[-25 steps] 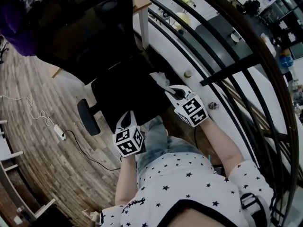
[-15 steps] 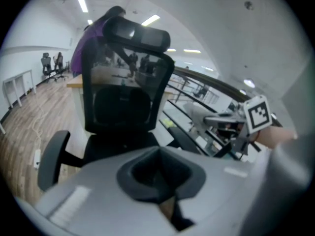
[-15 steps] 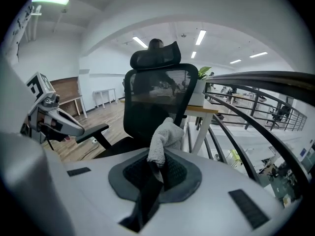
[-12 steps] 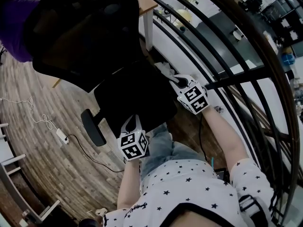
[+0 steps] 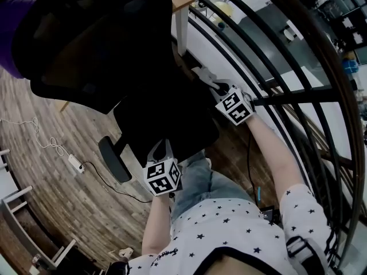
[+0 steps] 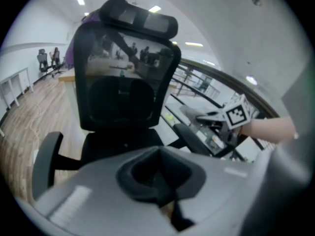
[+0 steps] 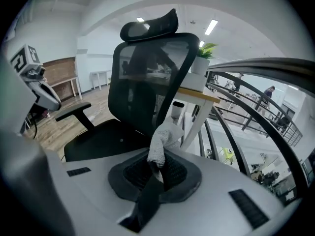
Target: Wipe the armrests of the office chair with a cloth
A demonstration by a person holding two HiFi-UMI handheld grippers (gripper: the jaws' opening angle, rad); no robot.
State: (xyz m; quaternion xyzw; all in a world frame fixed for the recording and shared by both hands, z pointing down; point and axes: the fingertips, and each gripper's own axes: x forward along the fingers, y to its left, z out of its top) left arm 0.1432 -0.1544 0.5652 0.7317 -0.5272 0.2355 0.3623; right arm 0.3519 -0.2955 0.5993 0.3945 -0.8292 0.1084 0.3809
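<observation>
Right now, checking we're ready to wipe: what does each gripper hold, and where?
The right gripper pinches the cloth by its lower end; the left gripper is shut, holding nothing.

I find no readable words, numbers or brand names in any of my feeds. The only print is black-and-white square patterns, not letters, on the left cube of the left gripper and the right cube of the right gripper.
</observation>
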